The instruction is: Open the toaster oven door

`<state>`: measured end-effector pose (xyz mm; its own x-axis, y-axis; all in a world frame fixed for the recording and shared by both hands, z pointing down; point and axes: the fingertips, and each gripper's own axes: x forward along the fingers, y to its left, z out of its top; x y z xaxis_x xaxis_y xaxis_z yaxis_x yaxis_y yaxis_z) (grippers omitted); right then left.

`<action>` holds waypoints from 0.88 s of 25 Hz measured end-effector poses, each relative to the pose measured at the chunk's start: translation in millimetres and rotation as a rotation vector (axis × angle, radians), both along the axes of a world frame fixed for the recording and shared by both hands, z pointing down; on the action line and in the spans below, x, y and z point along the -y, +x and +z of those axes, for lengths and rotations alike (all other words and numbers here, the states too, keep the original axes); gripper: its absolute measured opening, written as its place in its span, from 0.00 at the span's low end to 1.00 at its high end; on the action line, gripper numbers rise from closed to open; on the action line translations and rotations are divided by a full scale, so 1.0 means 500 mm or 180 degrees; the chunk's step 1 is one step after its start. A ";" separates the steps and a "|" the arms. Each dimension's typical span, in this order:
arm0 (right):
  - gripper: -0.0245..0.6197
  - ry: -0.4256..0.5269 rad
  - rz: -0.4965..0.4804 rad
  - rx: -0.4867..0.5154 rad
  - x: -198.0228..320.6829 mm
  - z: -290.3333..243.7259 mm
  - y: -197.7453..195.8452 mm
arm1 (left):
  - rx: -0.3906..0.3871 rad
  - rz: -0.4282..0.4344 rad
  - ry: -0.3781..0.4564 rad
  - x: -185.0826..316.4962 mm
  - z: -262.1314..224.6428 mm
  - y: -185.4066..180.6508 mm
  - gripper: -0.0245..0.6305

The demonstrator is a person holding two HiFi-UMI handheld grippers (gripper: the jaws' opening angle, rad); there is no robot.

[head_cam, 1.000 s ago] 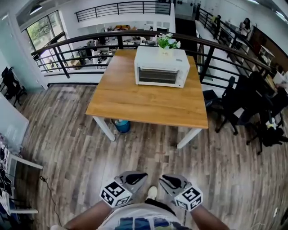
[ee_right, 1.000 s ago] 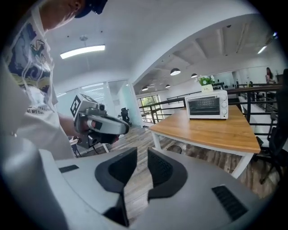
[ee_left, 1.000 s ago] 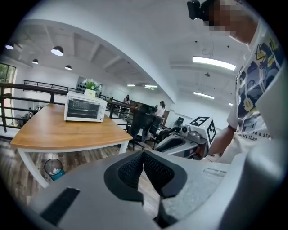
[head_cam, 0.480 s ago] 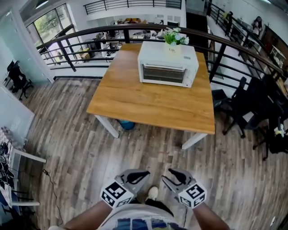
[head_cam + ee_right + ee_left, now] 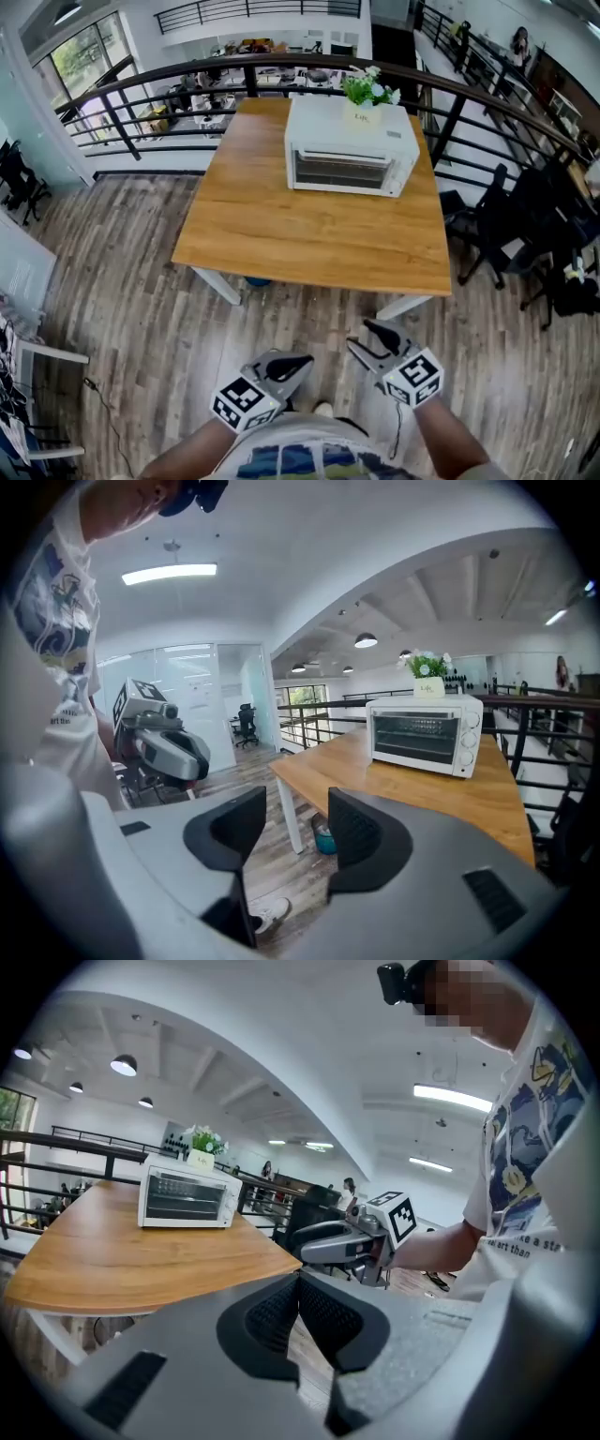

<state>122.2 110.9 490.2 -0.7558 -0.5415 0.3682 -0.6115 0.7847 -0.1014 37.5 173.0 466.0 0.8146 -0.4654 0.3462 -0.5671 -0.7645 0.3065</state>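
Note:
The white toaster oven (image 5: 349, 148) stands with its glass door closed at the far side of a wooden table (image 5: 309, 234). Both grippers hang over the floor well short of the table, close to the person's body. My left gripper (image 5: 292, 364) is shut, pads together, nothing held; its own view shows the jaws (image 5: 298, 1283) meeting and the toaster oven (image 5: 186, 1199) far off. My right gripper (image 5: 368, 339) sits slightly ahead of the left; its jaws are opening, with nothing between them (image 5: 295, 832). The toaster oven (image 5: 422, 728) shows beyond them.
A potted plant (image 5: 368, 89) sits by the oven's back top. A black railing (image 5: 141, 94) curves behind the table. Dark office chairs (image 5: 506, 225) stand to the right. A blue bin (image 5: 323, 839) sits under the table on the plank floor.
The right gripper's jaws have spread apart and it has moved forward and right. The table and oven look slightly nearer. The left gripper stays shut.

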 end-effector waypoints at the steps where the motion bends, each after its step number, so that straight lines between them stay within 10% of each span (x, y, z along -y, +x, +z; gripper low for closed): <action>1: 0.37 0.0026 0.0039 -0.0044 0.032 -0.007 -0.007 | -0.0012 0.0055 -0.0001 0.028 -0.004 -0.013 0.04; 13: 0.41 0.0179 0.0514 -0.0335 0.397 -0.057 -0.072 | -0.0147 0.0568 0.0167 0.278 -0.028 -0.142 0.04; 22: 0.44 -0.0311 0.1032 0.0125 0.646 -0.051 -0.043 | -0.0192 0.0303 0.0230 0.404 -0.055 -0.107 0.04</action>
